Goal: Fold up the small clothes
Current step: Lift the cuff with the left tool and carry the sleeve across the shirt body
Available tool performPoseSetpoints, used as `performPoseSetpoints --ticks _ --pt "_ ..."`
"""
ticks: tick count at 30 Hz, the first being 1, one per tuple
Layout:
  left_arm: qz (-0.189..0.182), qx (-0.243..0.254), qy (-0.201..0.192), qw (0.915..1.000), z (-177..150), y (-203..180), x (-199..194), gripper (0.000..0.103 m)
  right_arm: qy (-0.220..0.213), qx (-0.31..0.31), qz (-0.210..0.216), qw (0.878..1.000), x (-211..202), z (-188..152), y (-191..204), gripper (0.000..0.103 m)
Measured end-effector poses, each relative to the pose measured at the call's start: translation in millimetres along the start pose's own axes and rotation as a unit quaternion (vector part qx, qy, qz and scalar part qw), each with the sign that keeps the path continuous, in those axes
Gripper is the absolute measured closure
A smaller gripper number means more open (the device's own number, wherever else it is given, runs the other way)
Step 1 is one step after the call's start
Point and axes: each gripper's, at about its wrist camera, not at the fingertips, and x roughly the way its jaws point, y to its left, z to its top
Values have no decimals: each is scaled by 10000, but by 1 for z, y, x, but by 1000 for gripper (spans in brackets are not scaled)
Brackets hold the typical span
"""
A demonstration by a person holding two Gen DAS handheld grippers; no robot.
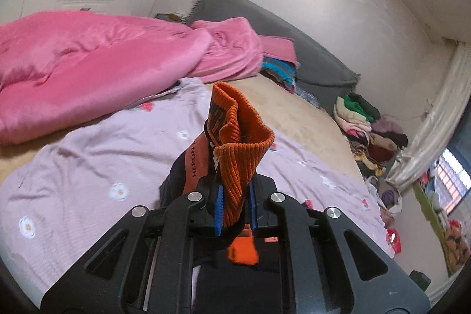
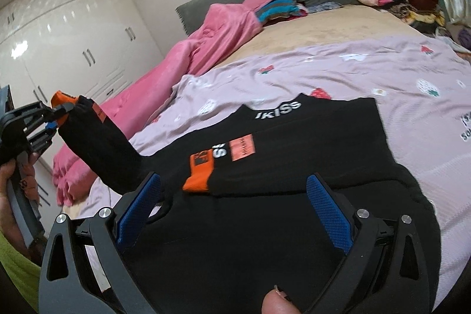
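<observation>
Our right tongs [image 2: 232,214] hang spread and empty just over the near hem of the black top [image 2: 294,155], which lies flat on the lilac sheet [image 2: 382,66] of the bed [image 2: 323,19]. Our left tongs [image 1: 235,206] are clenched on the orange cuff [image 1: 238,149] of the left sleeve [image 2: 100,149], lifted off the bed. The sleeve's long axis runs from that raised cuff down and rightward to the body. The other sleeve already lies folded across the chest, its orange cuff [image 2: 198,177] just ahead of our right tongs. We judge the left tongs carry theirs inward.
</observation>
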Motion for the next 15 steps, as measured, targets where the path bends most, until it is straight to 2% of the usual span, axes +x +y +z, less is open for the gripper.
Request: performPoseSetpoints --ticks 15 --pt "-712 654 223 9951 -14 -104 29 97 -323 652 -405 9965 -35 4 -68 5"
